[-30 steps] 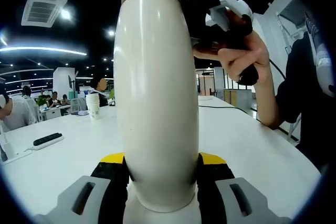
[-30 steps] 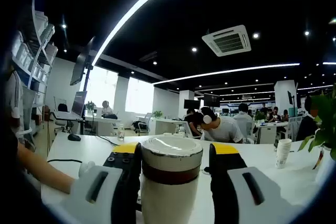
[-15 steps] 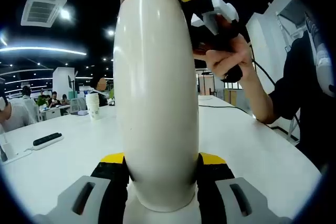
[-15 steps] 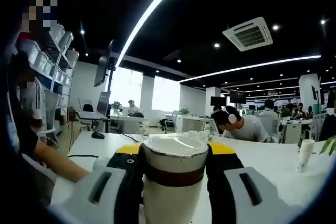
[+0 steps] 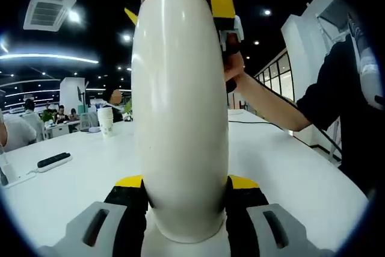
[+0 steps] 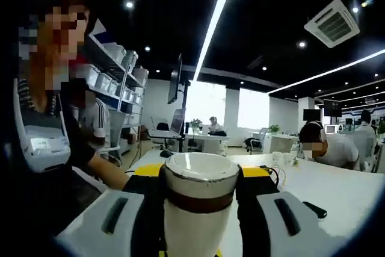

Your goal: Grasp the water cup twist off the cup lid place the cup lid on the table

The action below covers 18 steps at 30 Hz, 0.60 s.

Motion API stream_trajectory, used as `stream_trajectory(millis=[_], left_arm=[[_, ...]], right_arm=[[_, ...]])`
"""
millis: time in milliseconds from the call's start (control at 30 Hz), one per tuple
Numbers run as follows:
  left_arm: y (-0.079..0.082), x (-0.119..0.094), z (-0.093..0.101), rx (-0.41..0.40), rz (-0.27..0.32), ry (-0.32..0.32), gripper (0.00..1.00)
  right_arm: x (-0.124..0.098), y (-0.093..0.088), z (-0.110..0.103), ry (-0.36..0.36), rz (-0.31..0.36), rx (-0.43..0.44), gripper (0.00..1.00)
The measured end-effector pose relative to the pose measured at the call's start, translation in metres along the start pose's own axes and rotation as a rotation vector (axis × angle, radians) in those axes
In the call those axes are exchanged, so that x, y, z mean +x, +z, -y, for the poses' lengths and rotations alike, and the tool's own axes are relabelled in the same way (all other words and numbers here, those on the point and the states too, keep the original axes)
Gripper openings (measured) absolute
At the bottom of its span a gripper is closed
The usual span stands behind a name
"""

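A tall cream water cup (image 5: 180,118) stands upright on the white table (image 5: 72,191), and my left gripper (image 5: 185,200) is shut on its lower body. The cup's cream lid (image 6: 200,179), with a brown band under it, sits on top of the cup. My right gripper (image 6: 200,192) is shut on the lid, one black-and-yellow finger on each side. In the left gripper view the right gripper (image 5: 218,4) shows at the cup's top, held by a person's hand (image 5: 234,67).
The person (image 5: 346,106) holding the grippers is at the right of the table. A stack of paper cups (image 5: 106,121) and a black power strip (image 5: 54,160) lie at the far left. A mouse (image 6: 166,154) and other desks with seated people lie beyond.
My right gripper has turned around the cup's top with the lid in it, swinging its view leftward across the room. The left gripper and cup body have stayed still.
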<state>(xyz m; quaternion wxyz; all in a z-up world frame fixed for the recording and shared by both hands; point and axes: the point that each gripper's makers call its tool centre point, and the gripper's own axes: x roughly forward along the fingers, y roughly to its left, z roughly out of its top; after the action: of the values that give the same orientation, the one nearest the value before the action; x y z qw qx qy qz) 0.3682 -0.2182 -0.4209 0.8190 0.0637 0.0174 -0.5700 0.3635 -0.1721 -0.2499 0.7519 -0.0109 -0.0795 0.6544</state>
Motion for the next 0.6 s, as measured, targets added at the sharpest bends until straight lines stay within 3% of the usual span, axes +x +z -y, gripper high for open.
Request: stream_trajectory(millis=[100, 200, 333, 500, 600], left_arm=[[0.0, 0.0, 0.0, -0.007, -0.003, -0.001, 0.52], [0.0, 0.0, 0.0, -0.006, -0.002, -0.002, 0.52], [0.0, 0.0, 0.0, -0.006, -0.003, -0.003, 0.52], [0.0, 0.0, 0.001, -0.005, -0.003, -0.003, 0.52], [-0.001, -0.001, 0.0, -0.005, -0.004, -0.002, 0.52]], right_arm=[[0.001, 0.0, 0.001, -0.013, 0.006, 0.018, 0.49], [0.0, -0.005, 0.004, -0.083, -0.026, 0.045, 0.51], [-0.006, -0.008, 0.011, -0.267, -0.055, 0.011, 0.63], [-0.014, -0.005, 0.011, -0.559, -0.056, 0.013, 0.63], [-0.015, -0.003, 0.006, -0.645, -0.072, -0.043, 0.63]])
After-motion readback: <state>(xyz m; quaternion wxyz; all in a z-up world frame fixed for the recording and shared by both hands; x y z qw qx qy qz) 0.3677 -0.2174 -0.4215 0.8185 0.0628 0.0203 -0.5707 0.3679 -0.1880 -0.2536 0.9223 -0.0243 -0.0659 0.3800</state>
